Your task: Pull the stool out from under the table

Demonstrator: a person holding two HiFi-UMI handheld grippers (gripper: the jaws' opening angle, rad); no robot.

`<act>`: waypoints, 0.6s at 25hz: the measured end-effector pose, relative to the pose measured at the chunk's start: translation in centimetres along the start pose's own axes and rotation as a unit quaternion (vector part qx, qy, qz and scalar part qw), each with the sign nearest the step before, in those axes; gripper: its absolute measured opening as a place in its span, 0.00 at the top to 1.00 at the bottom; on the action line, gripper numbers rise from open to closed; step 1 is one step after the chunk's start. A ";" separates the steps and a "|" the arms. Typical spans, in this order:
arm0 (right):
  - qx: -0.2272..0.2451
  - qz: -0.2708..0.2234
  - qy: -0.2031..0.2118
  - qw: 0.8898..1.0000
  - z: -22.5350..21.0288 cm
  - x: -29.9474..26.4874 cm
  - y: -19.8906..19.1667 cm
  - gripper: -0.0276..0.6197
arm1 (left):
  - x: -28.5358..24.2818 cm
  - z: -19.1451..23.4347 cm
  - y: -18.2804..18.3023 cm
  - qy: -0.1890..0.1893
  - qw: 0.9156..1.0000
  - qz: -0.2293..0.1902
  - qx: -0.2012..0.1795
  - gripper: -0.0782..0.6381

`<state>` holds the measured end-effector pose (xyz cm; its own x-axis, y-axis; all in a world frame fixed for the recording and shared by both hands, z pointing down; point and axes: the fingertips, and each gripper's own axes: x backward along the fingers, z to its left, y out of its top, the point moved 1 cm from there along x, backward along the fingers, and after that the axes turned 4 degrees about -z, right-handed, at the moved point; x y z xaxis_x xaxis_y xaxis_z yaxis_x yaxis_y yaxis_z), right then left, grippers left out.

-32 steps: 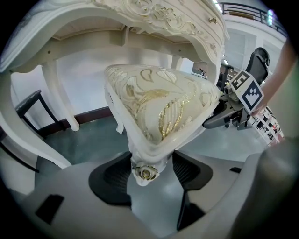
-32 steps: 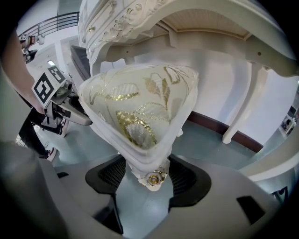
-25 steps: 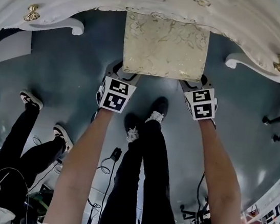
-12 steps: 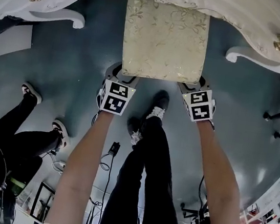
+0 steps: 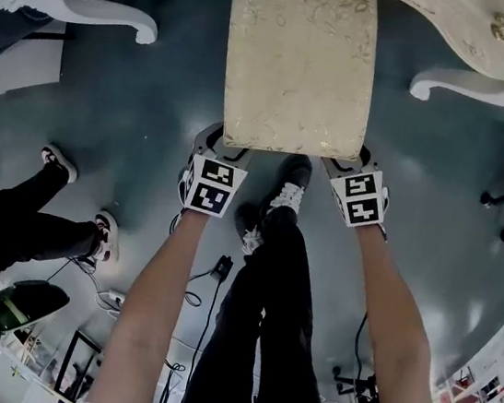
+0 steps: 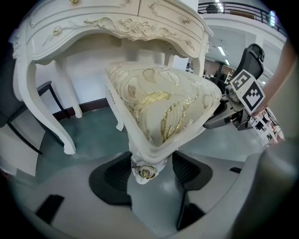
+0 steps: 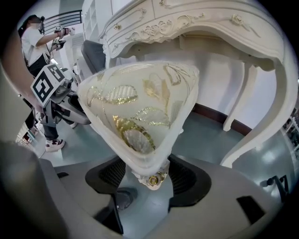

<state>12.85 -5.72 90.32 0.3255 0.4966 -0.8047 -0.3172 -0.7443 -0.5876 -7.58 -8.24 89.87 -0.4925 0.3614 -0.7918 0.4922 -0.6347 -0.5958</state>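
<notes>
A black office chair (image 6: 251, 52) stands on the glossy grey-blue floor (image 5: 131, 132).

And there's the right gripper (image 7: 147, 173), both black jaws clamped onto the near corner of the stool (image 7: 140, 105), with a little gold rosette (image 7: 152, 179) sitting right between the pads and the cream-and-gold patterned seat filling the middle of the shot. Over on the left, the left gripper (image 7: 74, 114), marker cube (image 7: 48, 84) on top, meets the stool's other near corner, with a person (image 7: 33, 39) in a white top well behind it. Beyond the seat stands the white carved table (image 7: 210, 23), its curved leg (image 7: 261, 116) coming down to the grey-green floor (image 7: 210, 135) on the right.
</notes>
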 end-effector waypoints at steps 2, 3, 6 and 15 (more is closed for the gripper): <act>0.000 -0.001 0.001 1.000 1.0 0.3 -0.7 0.51 | 0.7 -0.4 -1.0 -0.001 1.000 0.002 -0.001 0.49; 0.001 0.000 0.000 1.000 1.5 0.6 -1.4 0.51 | 1.0 -0.8 -1.7 -0.003 1.000 0.003 -0.001 0.49; 0.003 0.006 -0.003 1.000 2.7 1.4 -3.0 0.51 | 1.9 -2.0 -3.3 -0.008 1.000 0.006 -0.001 0.49; 0.000 0.017 0.002 1.000 5.7 3.5 -5.3 0.51 | 4.3 -4.0 -6.3 -0.020 1.000 0.010 -0.004 0.51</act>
<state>10.58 2.51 90.18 0.3182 0.4685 -0.8242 -0.3289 -0.7608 -0.5595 -9.92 0.10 89.66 -0.5108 0.3212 -0.7975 0.5071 -0.6365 -0.5811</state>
